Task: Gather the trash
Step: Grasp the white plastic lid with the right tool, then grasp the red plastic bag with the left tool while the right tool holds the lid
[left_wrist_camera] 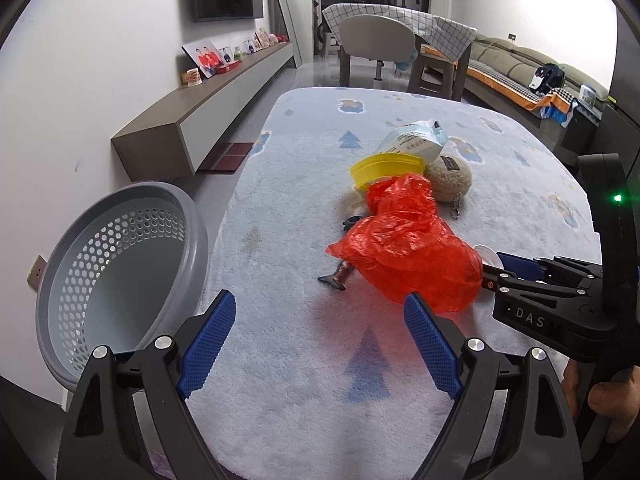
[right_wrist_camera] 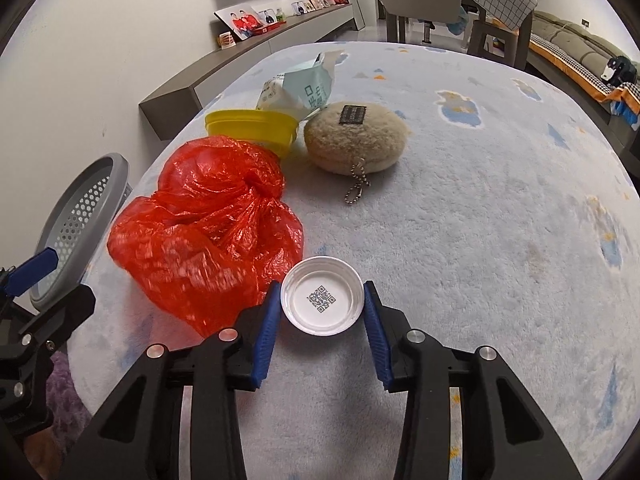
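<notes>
A crumpled red plastic bag (left_wrist_camera: 408,240) (right_wrist_camera: 208,220) lies on the pale blue rug. My left gripper (left_wrist_camera: 320,304) is open and empty, just short of the bag, with the grey perforated basket (left_wrist_camera: 120,272) (right_wrist_camera: 84,208) to its left. My right gripper (right_wrist_camera: 320,292) has its blue pads on both sides of a white bottle cap (right_wrist_camera: 322,296) with a QR code inside, on the rug right of the bag. In the left wrist view the right gripper (left_wrist_camera: 492,268) shows at the right edge. Behind the bag are a yellow tub (right_wrist_camera: 256,128) and a pale wrapper (right_wrist_camera: 304,88).
A beige plush pouch (right_wrist_camera: 356,136) with a bead chain lies beside the tub. A small dark object (left_wrist_camera: 336,276) pokes from under the bag. A low cabinet (left_wrist_camera: 208,112) runs along the left wall. Chair and table (left_wrist_camera: 384,44) stand beyond the rug, sofa (left_wrist_camera: 532,64) at right.
</notes>
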Demonstrator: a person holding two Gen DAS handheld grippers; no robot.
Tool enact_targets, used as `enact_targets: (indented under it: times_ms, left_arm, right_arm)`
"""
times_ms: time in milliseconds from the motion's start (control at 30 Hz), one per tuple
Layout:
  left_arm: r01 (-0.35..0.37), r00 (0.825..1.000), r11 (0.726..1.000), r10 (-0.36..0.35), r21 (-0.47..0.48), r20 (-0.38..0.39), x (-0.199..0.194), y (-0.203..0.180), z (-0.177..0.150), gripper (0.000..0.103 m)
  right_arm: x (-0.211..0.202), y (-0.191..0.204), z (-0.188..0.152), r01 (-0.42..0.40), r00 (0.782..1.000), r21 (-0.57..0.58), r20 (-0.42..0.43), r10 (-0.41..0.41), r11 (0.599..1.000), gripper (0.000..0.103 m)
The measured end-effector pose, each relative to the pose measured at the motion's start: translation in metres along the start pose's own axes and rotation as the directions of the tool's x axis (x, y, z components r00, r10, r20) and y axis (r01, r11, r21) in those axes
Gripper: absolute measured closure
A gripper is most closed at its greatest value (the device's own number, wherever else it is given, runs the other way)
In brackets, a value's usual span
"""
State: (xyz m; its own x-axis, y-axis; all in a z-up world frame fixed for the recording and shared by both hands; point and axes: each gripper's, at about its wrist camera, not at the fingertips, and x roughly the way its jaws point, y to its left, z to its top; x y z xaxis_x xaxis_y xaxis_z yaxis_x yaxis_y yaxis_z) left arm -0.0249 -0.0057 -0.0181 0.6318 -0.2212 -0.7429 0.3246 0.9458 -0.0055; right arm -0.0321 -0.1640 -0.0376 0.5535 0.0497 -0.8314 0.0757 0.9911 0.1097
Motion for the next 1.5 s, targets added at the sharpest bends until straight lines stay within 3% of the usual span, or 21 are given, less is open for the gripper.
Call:
enact_targets:
  times_ms: [467, 800, 1167, 1300, 1433, 1500]
  left_arm:
    - [0.036, 0.999, 0.999, -0.036, 0.01, 0.001, -0.003, -0.029, 0.011, 0.019]
    - [0.059, 0.998, 0.998, -0.059, 0.007, 0.002, 0.017, -0.048, 0.038, 0.015]
    - [0.007, 0.999, 0.999, -0.005, 0.041, -0.044, 0.059, -0.07, 0.042, 0.015]
    - [0.0, 0.998, 0.998, 0.004, 0.056, -0.07, 0.069, -0.075, 0.038, 0.023]
    - [0.018, 0.996, 0.999, -0.015, 0.038, -0.085, 0.073, -0.073, 0.034, 0.039]
    - [0.021, 0.996, 0.999, -0.018, 0.032, -0.089, 0.073, -0.072, 0.032, 0.052]
  right_arm:
    - [-0.031, -0.033, -0.009, 0.014, 0.998, 0.097, 0.063, -0.02, 0.995, 0.064]
    - [-0.05, -0.059, -0.01, -0.013, 0.994, 0.165, 0.107, -0.004, 0.986, 0.064]
    - [-0.05, -0.07, -0.012, -0.04, 0.994, 0.185, 0.108, 0.02, 0.982, 0.064]
    - [-0.052, -0.068, -0.012, -0.044, 0.993, 0.182, 0.113, 0.023, 0.982, 0.064]
    - [-0.054, -0.069, -0.013, -0.051, 0.992, 0.182, 0.12, 0.029, 0.982, 0.064]
    - [-0.055, -0.069, -0.013, -0.051, 0.992, 0.183, 0.121, 0.029, 0.982, 0.064]
